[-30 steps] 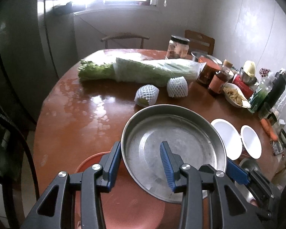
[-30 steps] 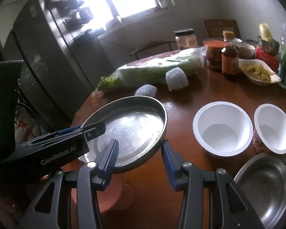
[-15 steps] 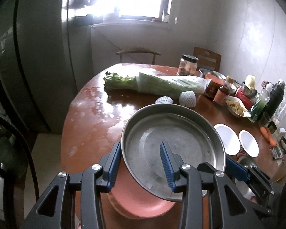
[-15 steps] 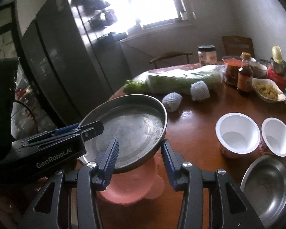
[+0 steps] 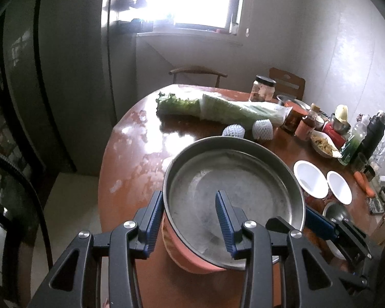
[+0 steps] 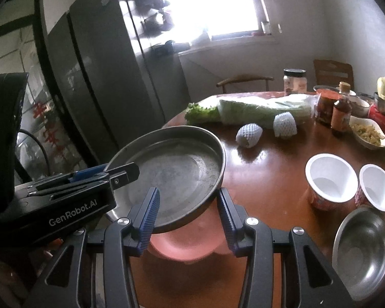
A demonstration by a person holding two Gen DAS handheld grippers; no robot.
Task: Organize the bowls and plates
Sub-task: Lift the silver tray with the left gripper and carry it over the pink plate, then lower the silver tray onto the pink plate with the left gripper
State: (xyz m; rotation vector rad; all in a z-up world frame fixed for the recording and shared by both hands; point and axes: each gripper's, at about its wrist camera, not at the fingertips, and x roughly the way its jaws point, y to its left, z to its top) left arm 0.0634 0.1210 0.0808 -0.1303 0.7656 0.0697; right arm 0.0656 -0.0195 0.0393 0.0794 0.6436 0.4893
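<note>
A round metal pan [image 5: 233, 202] is held above the near edge of the tabletop [image 6: 269, 179], and it holds nothing. Its rim is straddled on one side by the left tongs [image 5: 190, 220], one blue finger inside the pan and one outside; whether the rim is actually pinched cannot be told, since a gap shows between the fingers. The opposite side of the rim is straddled by the right tongs [image 6: 188, 214] in the same way, fingers spread either side of the wall, and the grip cannot be told there either. Directly beneath the pan a pink plate [image 6: 190, 241] is seen, partly covered by it; whether the two touch is not clear.

To the right of the pan two white paper cups [image 6: 331, 179] stand side by side on the tabletop, both with nothing inside. Just nearer than the cups a small steel bowl [image 6: 362, 243] is set, also bare inside. Beyond the pan two fruits in white foam netting [image 6: 249, 134] lie close together, and behind them a long wrapped cabbage [image 6: 259, 110] is laid across the tabletop. Farther right of the cabbage a glass jar [image 6: 294, 80], a brown sauce bottle [image 6: 341, 114] and a shallow dish of yellowish food [image 6: 368, 132] are grouped.
</note>
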